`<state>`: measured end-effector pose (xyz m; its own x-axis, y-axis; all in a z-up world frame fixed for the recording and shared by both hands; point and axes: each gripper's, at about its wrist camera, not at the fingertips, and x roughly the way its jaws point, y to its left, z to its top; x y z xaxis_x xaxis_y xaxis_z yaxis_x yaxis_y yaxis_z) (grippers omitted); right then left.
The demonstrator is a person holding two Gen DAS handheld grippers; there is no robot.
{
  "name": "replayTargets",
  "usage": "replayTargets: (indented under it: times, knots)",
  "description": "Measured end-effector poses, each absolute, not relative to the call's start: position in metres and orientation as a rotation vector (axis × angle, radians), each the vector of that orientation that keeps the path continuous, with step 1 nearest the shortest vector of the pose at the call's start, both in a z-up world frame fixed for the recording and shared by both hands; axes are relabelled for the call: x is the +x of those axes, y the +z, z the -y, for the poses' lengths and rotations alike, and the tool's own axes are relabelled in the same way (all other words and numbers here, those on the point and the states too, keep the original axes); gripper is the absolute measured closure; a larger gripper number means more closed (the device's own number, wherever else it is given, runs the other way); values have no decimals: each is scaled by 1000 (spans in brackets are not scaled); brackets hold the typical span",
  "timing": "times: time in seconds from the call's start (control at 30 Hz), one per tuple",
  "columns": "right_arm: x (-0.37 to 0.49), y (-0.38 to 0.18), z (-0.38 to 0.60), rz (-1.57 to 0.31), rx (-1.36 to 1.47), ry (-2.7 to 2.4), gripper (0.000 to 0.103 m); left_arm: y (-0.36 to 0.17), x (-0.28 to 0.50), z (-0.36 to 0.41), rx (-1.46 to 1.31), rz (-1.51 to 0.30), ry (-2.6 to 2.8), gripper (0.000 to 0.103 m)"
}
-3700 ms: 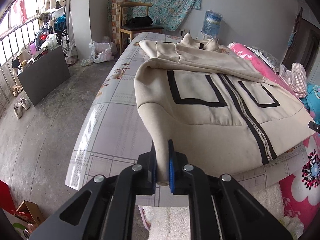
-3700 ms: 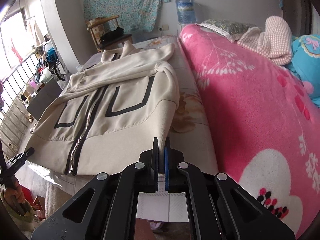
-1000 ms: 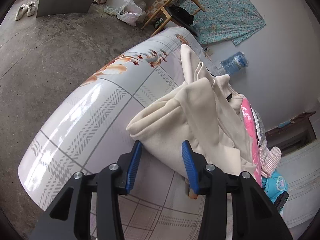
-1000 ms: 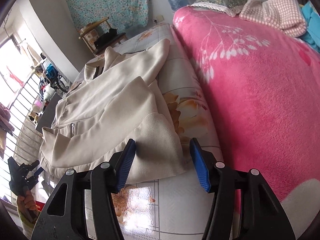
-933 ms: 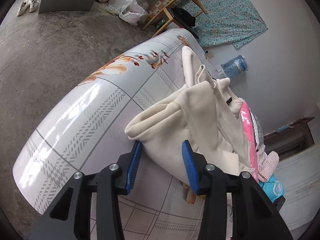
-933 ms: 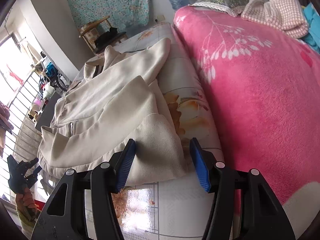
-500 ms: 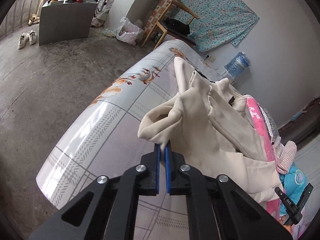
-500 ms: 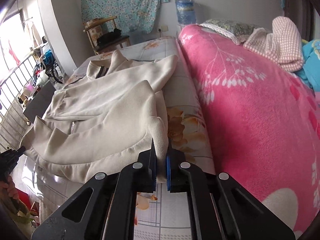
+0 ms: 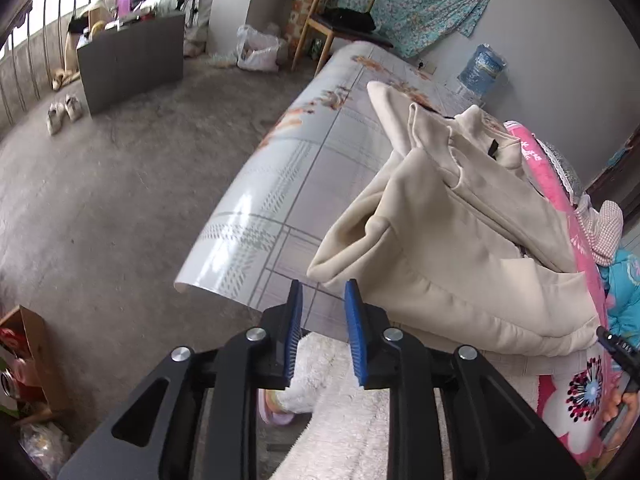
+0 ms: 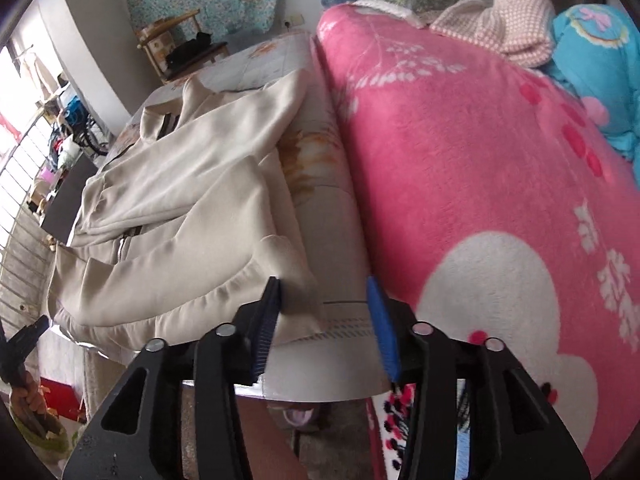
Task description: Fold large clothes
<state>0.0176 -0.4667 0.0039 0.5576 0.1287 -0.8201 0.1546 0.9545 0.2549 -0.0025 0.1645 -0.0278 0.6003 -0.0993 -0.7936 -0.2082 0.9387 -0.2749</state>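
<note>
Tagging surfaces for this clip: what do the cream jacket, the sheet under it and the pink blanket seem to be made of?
Cream jacket: thick matte knit, probably fleece or sweatshirt cotton; soft rounded folds, ribbed hem.
Sheet: glossy printed covering, likely plastic or oilcloth; it shows bright glare.
Pink blanket: fuzzy plush, probably synthetic fleece; no shine.

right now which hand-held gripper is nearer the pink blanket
Right. The right hand-held gripper is opening beside the pink blanket, at the jacket's near corner. The left hand-held gripper is opening at the jacket's far corner.
</note>
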Motion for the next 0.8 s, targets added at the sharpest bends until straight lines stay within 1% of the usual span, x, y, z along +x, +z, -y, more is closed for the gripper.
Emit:
replayTargets:
  times: [0.03,0.07,0.1,0.17,0.23,0.33,0.47,0.63,0.67,0.7,0.73,0.77,0.8]
  knots:
    - [13,12,466,-954,291,-41,52,-22,-5,-166,-364,-902,57,74]
    - [9,20,463,-928,268,-55,48,-16,-8,-166,-368,-873,49,72]
    - [6,25,459,-907,254,-56,45,-11,-8,-164,-360,-852,34,71]
    - [8,33,441,-880,235,-2,44,-3,-3,-152,-335,-827,-24,69]
    - [16,35,413,-877,228,107,41,-3,8,-131,-317,-839,-100,68]
    - [37,29,363,-913,230,297,41,-14,30,-94,-311,-907,-233,67]
    - [62,22,298,-950,185,478,41,-35,51,-48,-216,-977,-306,66]
    - [78,17,237,-966,69,562,41,-49,60,-28,-63,-927,-232,66]
    - [77,16,229,-966,45,565,41,-50,60,-27,-46,-918,-218,71]
    - [80,14,221,-968,22,569,44,-51,60,-27,-30,-910,-203,74]
    - [81,13,216,-970,2,577,47,-52,59,-27,-9,-898,-187,82]
    - [84,10,210,-977,-22,578,54,-53,60,-27,3,-889,-174,90]
    - [87,6,204,-987,-57,565,67,-53,60,-31,2,-881,-169,93]
